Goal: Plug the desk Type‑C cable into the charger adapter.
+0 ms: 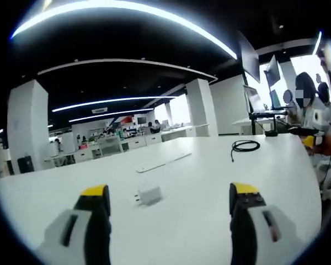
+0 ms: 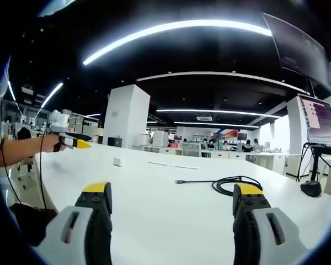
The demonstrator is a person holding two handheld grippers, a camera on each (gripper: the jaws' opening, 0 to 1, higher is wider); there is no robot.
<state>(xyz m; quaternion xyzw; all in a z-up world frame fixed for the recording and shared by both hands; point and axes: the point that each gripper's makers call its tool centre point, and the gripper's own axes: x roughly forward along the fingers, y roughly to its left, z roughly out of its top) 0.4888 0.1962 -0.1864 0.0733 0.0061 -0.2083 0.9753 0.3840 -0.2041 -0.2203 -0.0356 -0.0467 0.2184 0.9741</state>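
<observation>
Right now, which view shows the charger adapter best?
The left gripper view: the white charger adapter lies close on the table, its prongs visible. In the right gripper view it is just a small, distant white block.

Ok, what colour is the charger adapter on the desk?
White. The charger adapter shows best in the left gripper view, lying on the white desk.
</observation>
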